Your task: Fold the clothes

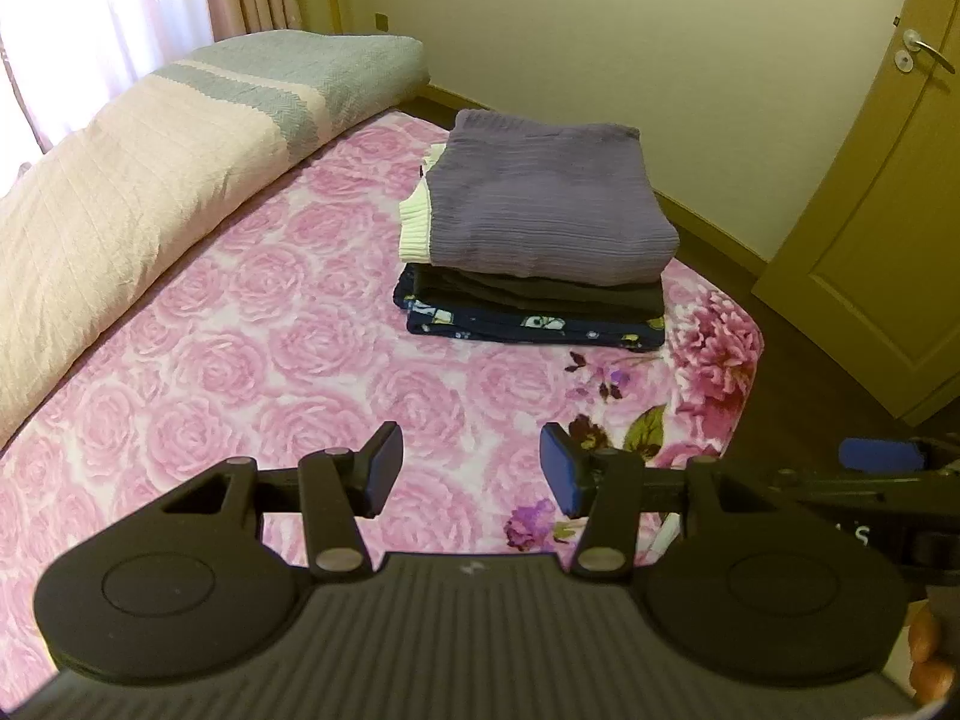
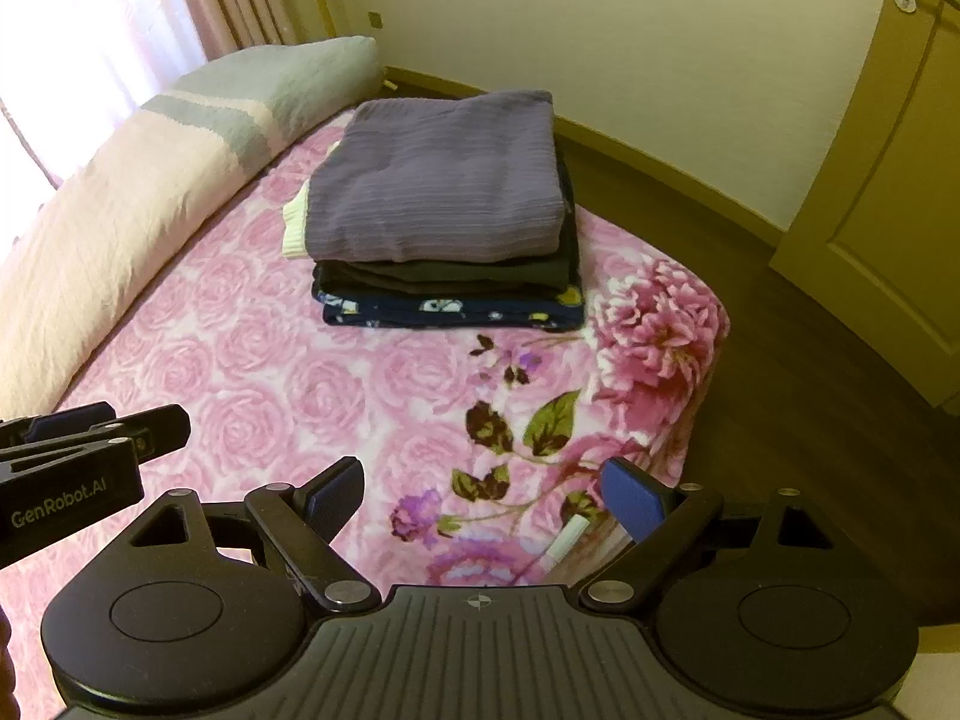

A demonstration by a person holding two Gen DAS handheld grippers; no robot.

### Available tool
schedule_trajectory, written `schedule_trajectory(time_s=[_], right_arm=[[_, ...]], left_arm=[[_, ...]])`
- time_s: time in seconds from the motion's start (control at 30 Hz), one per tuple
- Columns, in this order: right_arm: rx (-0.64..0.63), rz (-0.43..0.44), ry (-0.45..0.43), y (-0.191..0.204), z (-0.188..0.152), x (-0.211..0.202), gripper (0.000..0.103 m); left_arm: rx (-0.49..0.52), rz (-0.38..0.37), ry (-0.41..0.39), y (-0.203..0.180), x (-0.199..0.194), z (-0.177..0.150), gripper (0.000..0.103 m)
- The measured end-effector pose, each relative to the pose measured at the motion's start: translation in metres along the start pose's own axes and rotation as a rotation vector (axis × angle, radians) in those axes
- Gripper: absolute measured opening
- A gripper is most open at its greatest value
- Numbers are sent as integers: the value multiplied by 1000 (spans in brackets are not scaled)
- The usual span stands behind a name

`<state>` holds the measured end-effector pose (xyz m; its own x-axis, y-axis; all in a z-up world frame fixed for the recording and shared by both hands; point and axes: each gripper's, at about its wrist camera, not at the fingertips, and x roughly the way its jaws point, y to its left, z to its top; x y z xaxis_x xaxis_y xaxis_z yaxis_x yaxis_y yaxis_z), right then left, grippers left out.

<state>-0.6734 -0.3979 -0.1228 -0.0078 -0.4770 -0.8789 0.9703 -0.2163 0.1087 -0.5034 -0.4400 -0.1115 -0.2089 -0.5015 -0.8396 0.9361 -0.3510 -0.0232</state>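
Pink rose blanket [image 1: 252, 324] on bed, stack of folded clothes [image 1: 534, 240] near far corner, purple sweater [image 2: 438, 180] on top, left gripper [image 1: 471, 468] and right gripper [image 2: 483, 495] both wide apart, holding nothing

Both wrist views look down the bed [image 1: 252, 372]; sharing the folded stack [image 2: 438, 210]

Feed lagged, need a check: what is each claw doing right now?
Left claw: open, holding nothing.
Right claw: open, holding nothing.
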Motion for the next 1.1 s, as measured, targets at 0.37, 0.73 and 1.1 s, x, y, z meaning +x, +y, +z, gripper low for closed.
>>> schedule_trajectory(time_s=[0.37,0.73,1.1], right_arm=[[-4,-13,30,7,2,14,89],[-20,-18,34,16,11,24,89],[-17,-17,51,11,22,38,89]], left_arm=[[9,-29,24,7,14,4,47],[8,-22,44,15,28,13,47],[18,-19,67,10,44,19,47]])
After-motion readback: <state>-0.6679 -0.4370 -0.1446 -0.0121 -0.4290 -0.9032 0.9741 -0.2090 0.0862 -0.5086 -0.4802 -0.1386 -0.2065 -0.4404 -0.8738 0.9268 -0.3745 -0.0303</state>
